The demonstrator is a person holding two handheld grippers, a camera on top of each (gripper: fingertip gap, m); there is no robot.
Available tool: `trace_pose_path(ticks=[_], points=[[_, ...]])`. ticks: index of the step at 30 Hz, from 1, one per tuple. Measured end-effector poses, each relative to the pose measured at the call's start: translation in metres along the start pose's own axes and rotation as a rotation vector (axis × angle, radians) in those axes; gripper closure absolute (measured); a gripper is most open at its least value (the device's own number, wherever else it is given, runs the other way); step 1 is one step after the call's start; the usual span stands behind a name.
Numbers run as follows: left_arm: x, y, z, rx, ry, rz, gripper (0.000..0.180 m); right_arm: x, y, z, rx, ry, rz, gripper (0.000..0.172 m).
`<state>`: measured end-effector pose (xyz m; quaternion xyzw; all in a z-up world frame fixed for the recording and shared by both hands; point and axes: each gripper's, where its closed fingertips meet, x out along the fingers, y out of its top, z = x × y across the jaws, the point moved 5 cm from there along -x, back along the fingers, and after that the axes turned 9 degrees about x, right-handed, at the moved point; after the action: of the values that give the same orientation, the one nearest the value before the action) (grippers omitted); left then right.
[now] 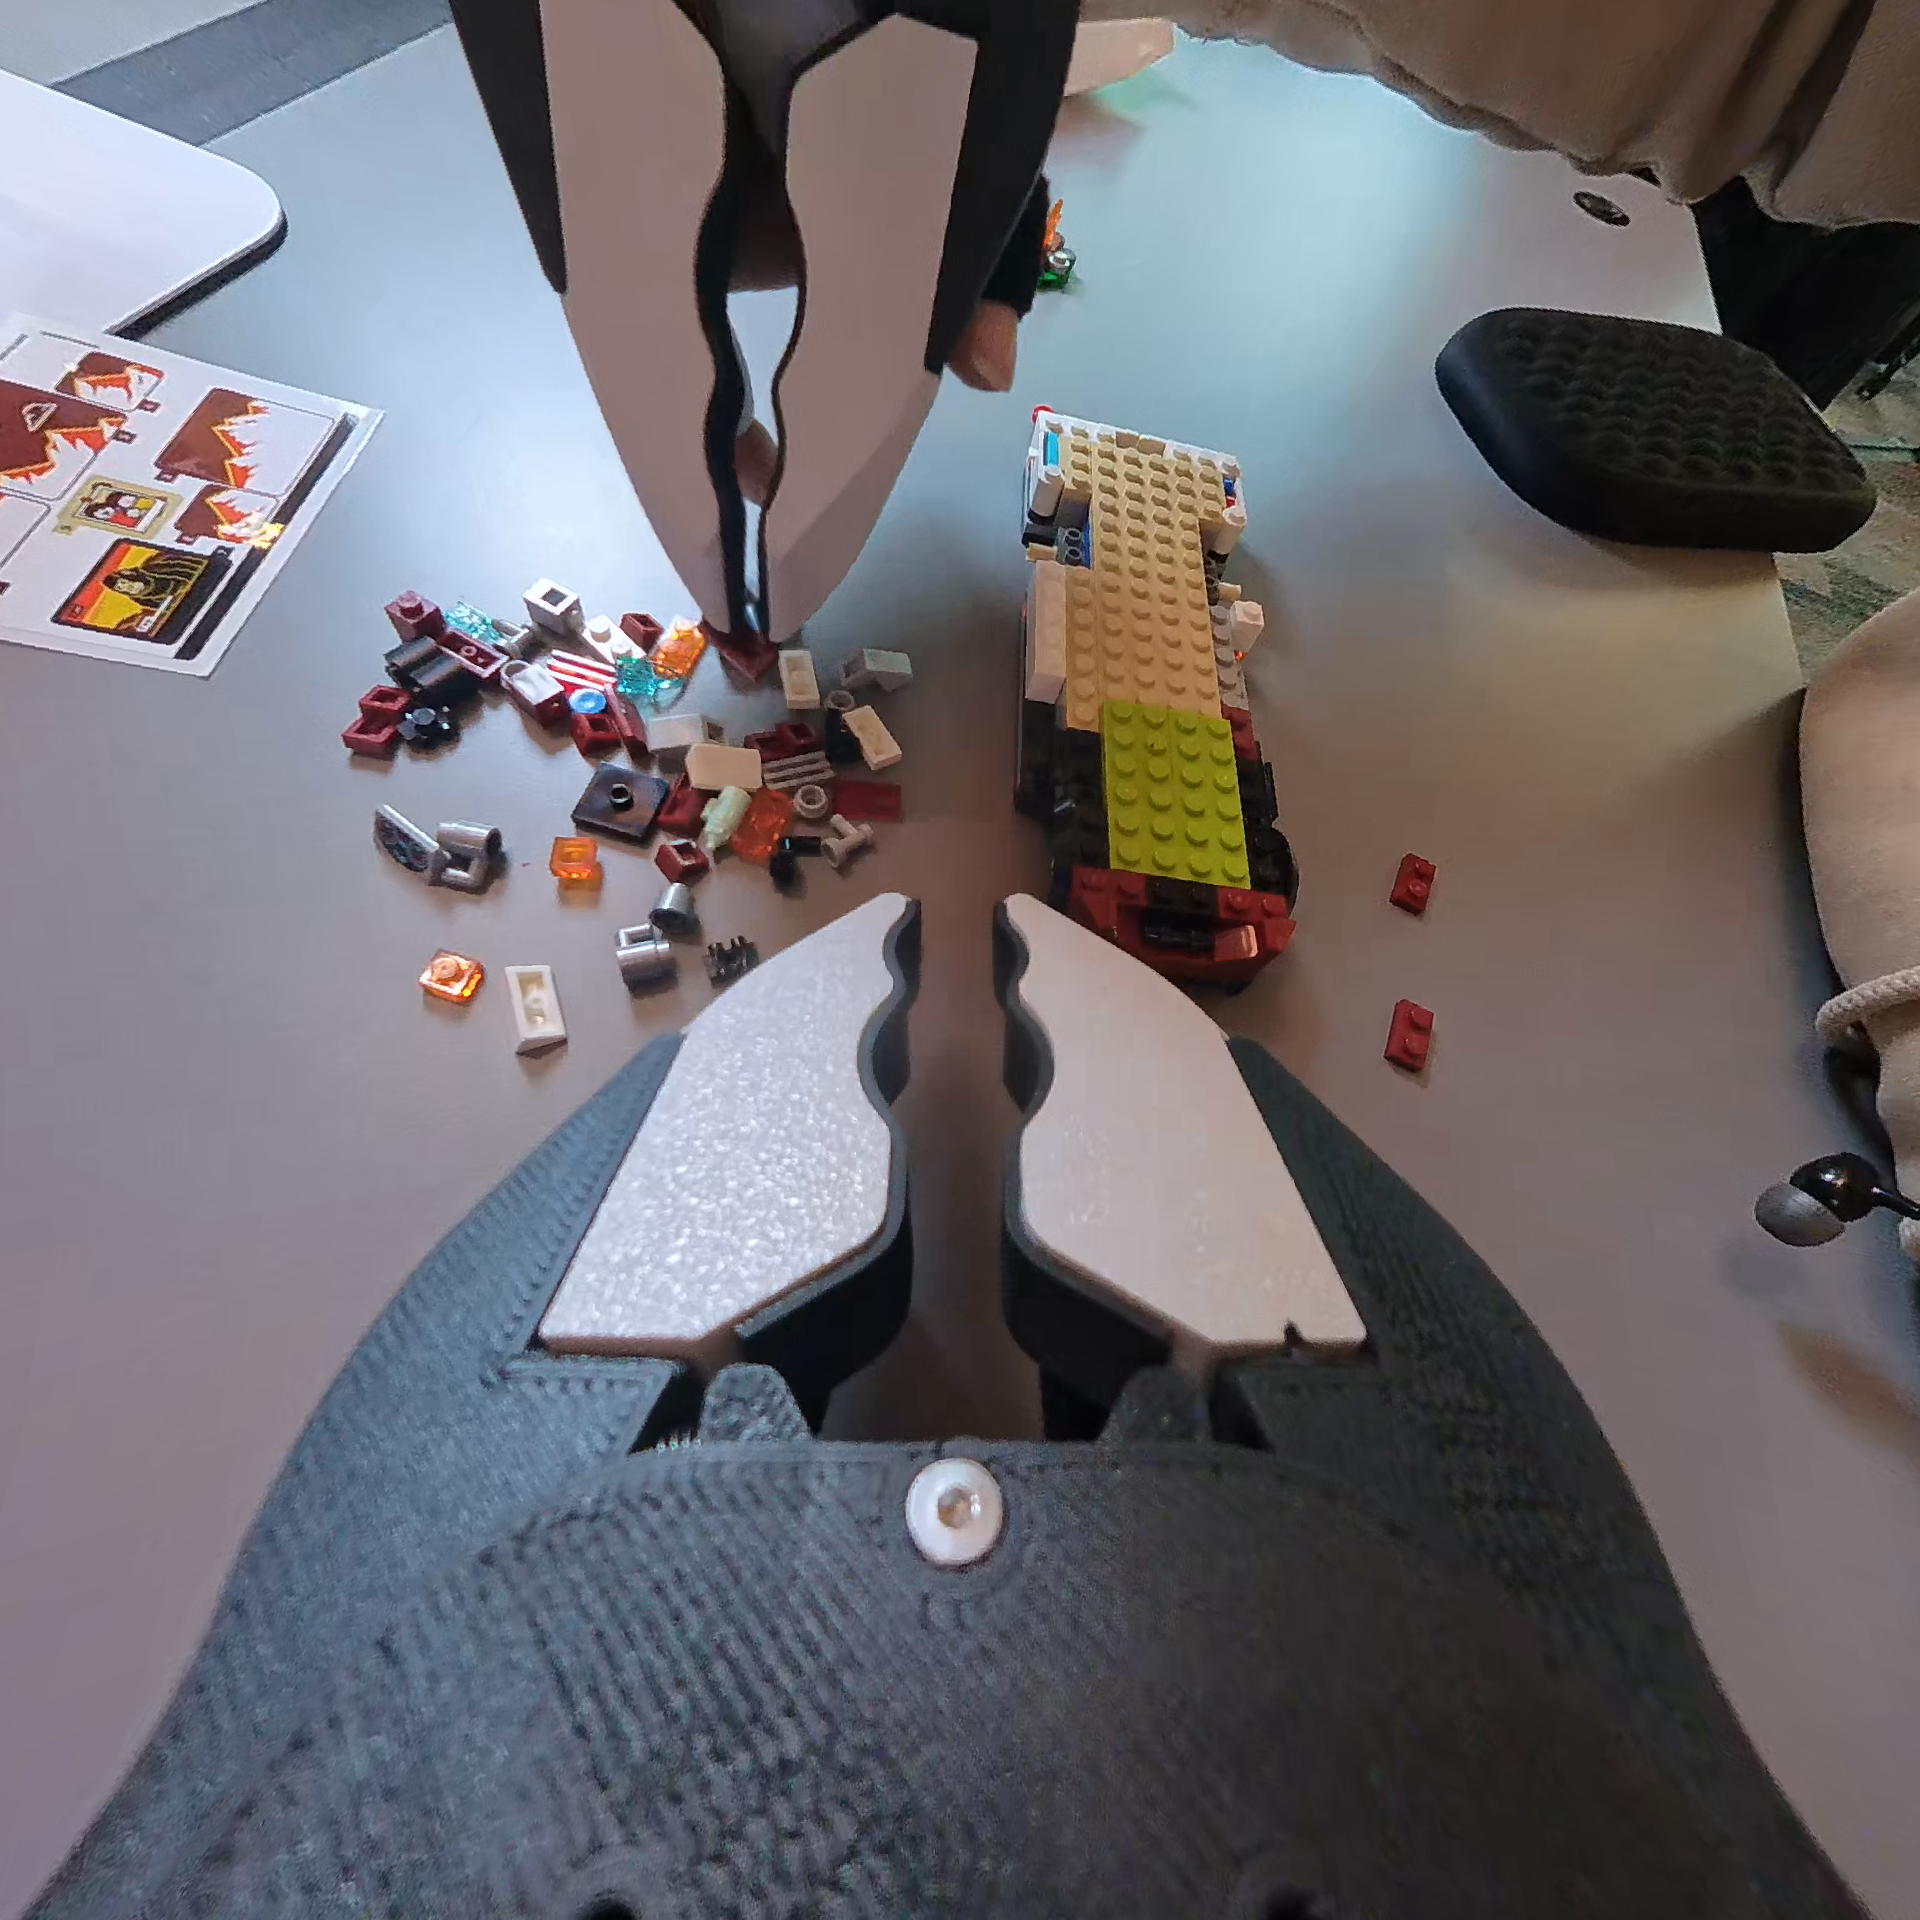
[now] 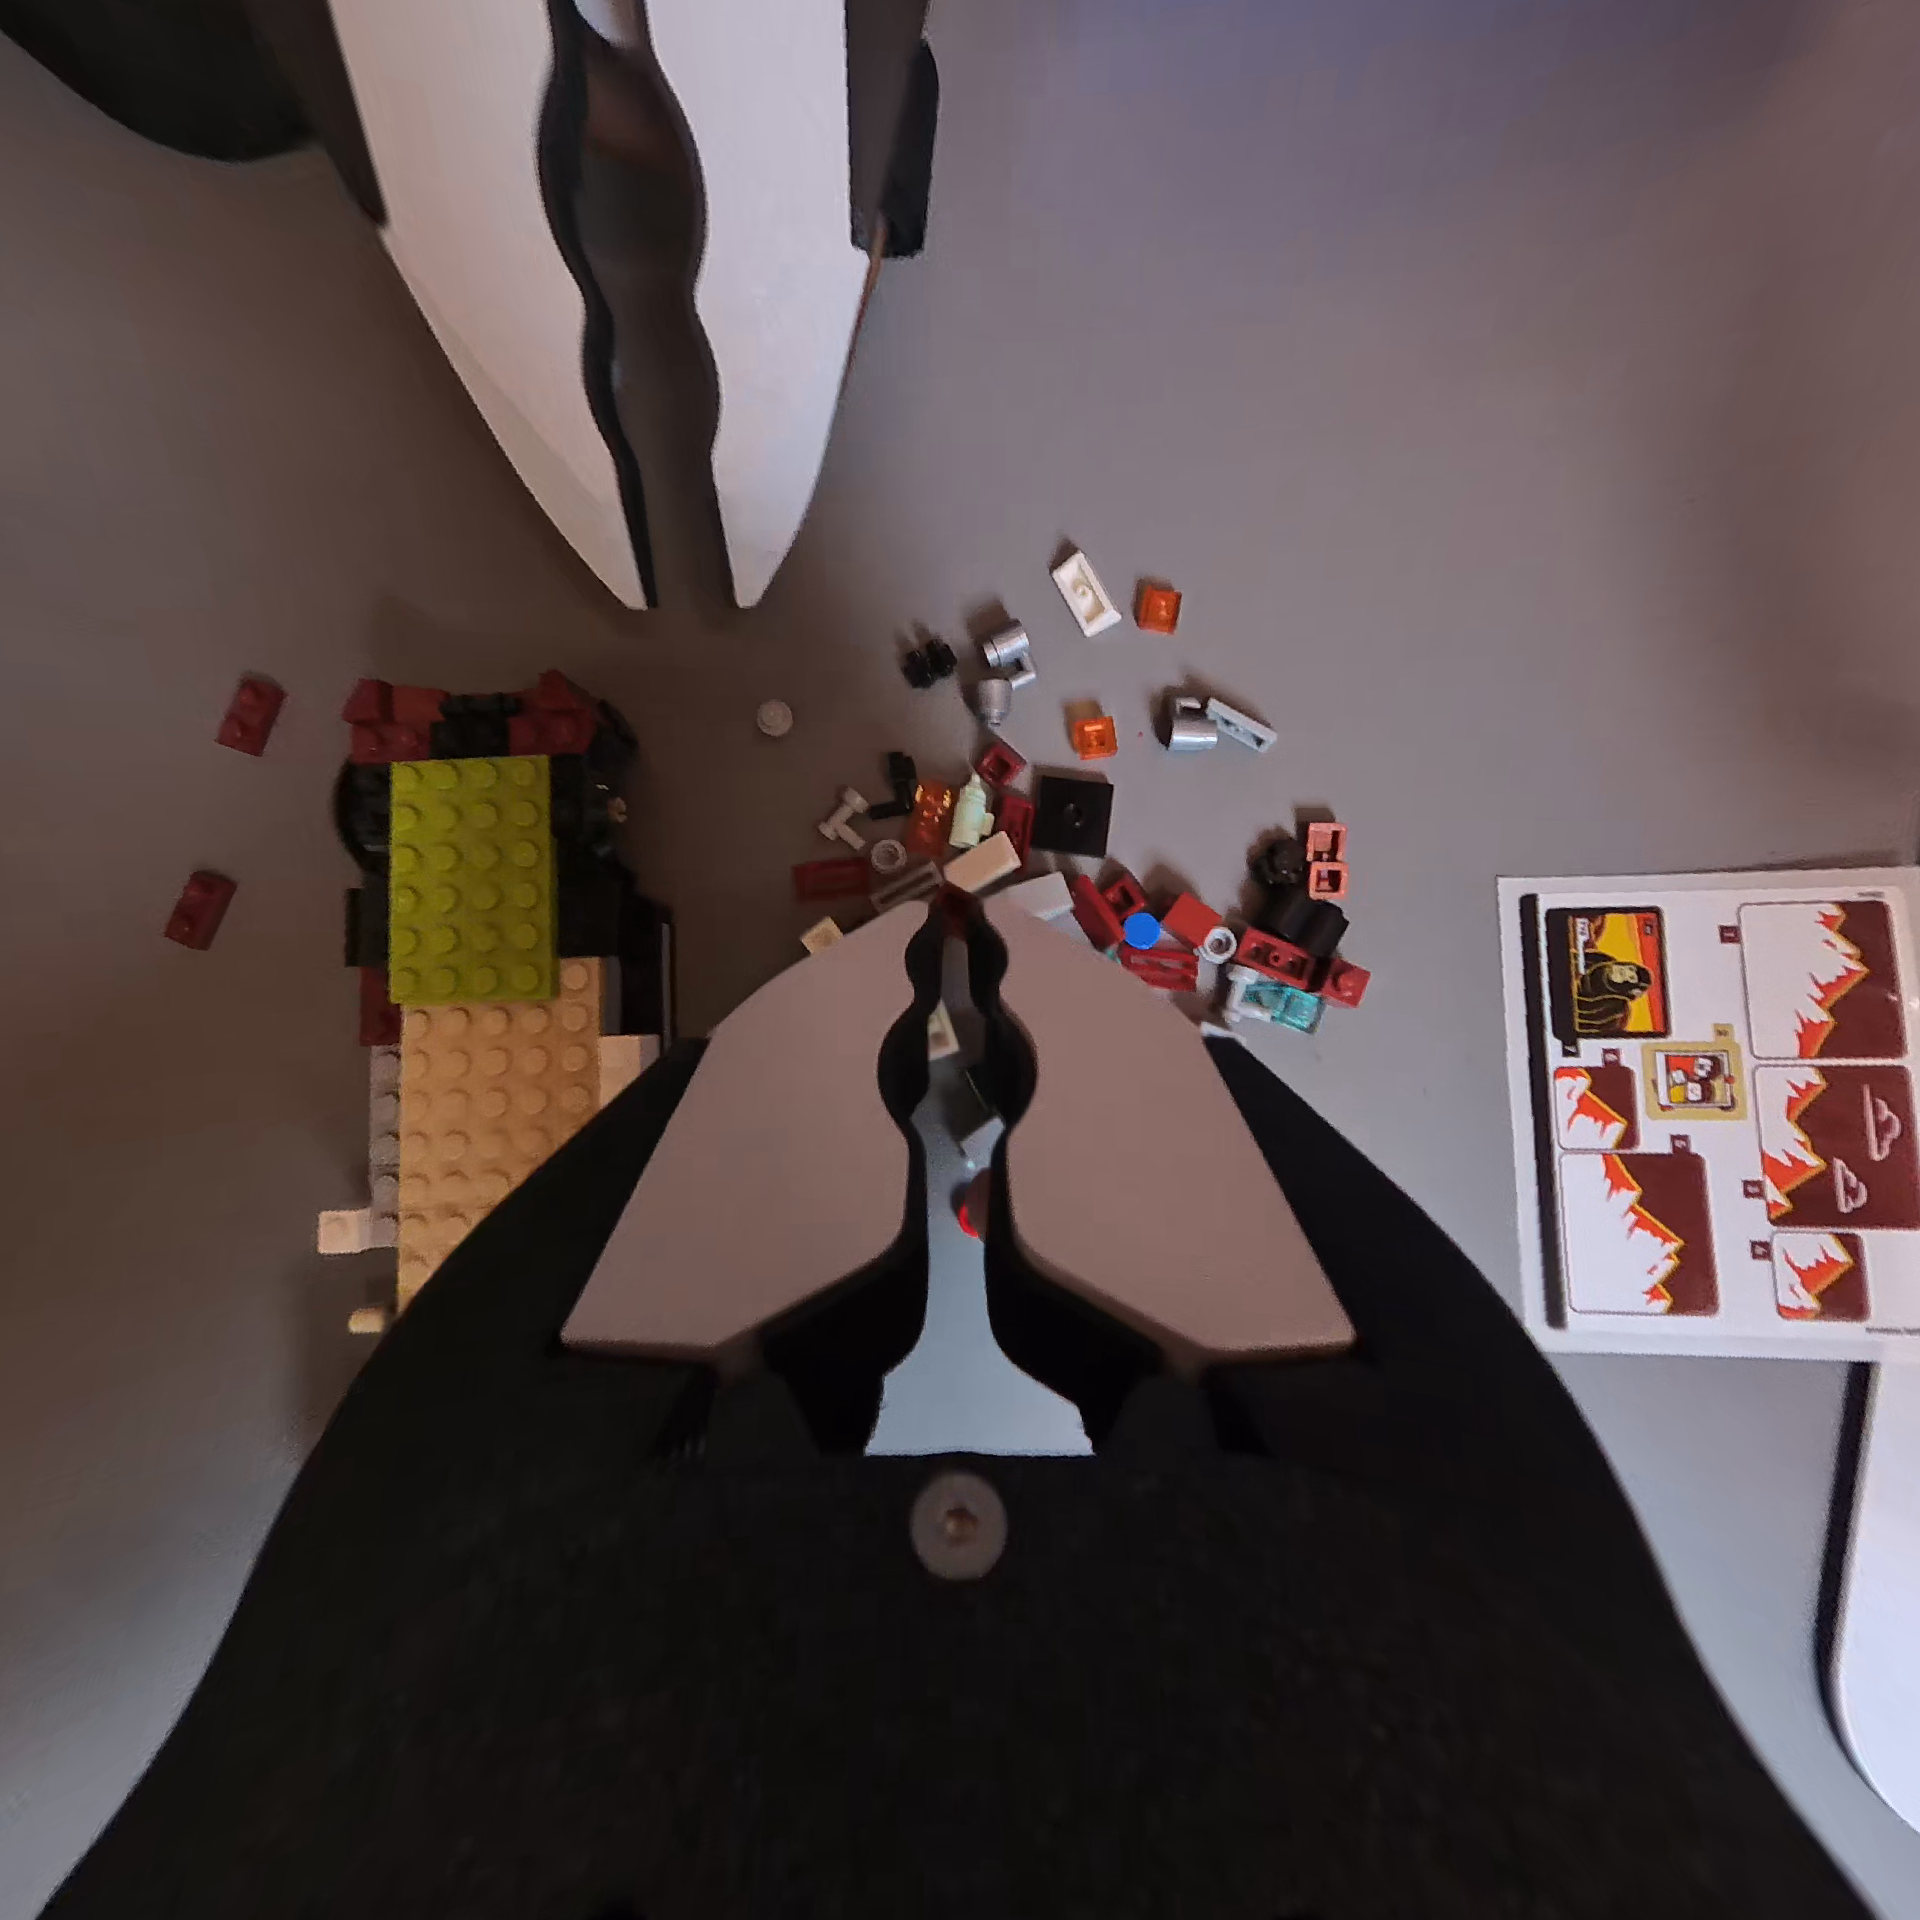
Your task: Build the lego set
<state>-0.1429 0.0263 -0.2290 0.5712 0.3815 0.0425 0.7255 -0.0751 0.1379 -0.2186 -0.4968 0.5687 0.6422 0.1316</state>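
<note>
Pinching a small dark-red plastic brick (image 1: 750, 657), the right gripper (image 2: 954, 914) needs a straight lift; left gripper (image 1: 956, 914) hangs spread, empty.

The sticker sheet (image 1: 156, 499) is cut off, perhaps halfway.

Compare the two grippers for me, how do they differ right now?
The right gripper has its tips down in the loose brick pile, closed on a small dark red brick; the left gripper hangs above bare grey table with a gap between its fingertips, holding nothing. Both have white fingers with wavy black pads.
</note>
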Motion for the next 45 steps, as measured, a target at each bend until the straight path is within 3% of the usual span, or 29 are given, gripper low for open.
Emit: trace_pose_path(ticks=[9, 13, 19, 25, 32, 40, 45], points=[[0.003, 0.014, 0.005, -0.001, -0.005, 0.12, 0.154, -0.011, 0.039, -0.047, 0.004, 0.149, 0.273, 0.166], [-0.003, 0.027, 0.012, 0.016, -0.012, 0.203, 0.157, -0.006, 0.045, -0.062, -0.026, 0.159, 0.277, 0.166], [-0.007, 0.029, 0.015, 0.041, -0.009, 0.201, 0.168, -0.007, 0.044, -0.07, -0.023, 0.156, 0.264, 0.165], [-0.01, 0.032, 0.015, -0.004, -0.043, 0.236, 0.168, -0.021, 0.045, -0.077, -0.078, 0.002, 0.319, 0.162], [-0.013, 0.041, 0.029, 0.197, 0.028, 0.224, 0.168, -0.025, 0.044, -0.084, -0.052, -0.109, 0.381, 0.16], [-0.016, 0.047, 0.041, 0.104, -0.099, 0.279, 0.169, -0.021, 0.048, -0.107, -0.324, -0.263, 0.297, 0.162], [-0.018, 0.05, 0.042, 0.034, -0.156, 0.319, 0.17, -0.025, 0.048, -0.113, -0.361, -0.328, 0.301, 0.167]])
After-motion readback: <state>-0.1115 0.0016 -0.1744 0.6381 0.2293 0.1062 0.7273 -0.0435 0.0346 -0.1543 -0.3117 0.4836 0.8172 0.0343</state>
